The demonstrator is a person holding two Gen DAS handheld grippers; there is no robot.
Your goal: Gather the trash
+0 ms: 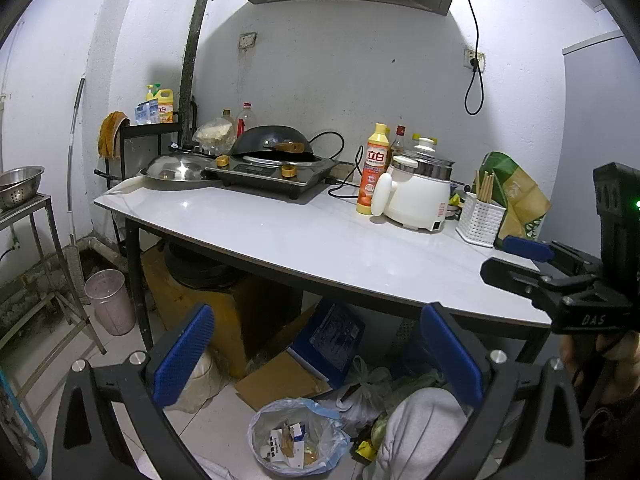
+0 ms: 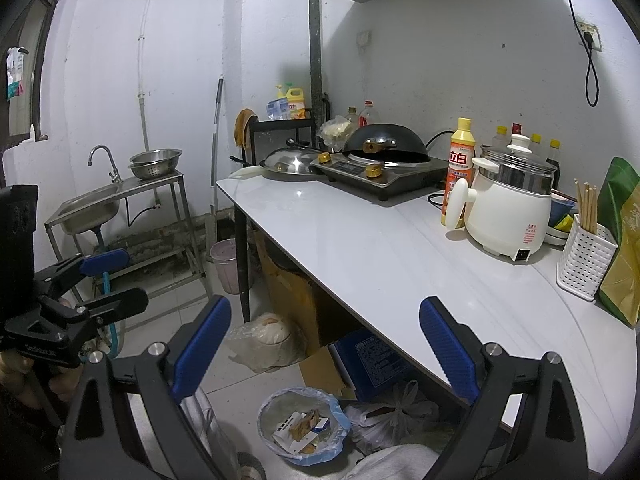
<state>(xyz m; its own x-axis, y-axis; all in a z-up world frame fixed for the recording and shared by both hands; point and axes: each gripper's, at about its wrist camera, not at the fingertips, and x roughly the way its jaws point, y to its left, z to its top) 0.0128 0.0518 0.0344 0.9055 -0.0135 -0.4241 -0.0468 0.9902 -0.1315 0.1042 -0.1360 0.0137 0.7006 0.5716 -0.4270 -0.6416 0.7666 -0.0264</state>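
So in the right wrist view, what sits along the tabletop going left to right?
Steel lid → induction cooker with wok → orange bottle → white electric pot → chopstick basket → green bag.

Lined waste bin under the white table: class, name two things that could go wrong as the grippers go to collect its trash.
1. The blue-lined waste bin sits partly beneath the white table's edge; a descending hand-held gripper could strike it.
2. Loose plastic bags crowd the bin and might get snagged or dragged along.
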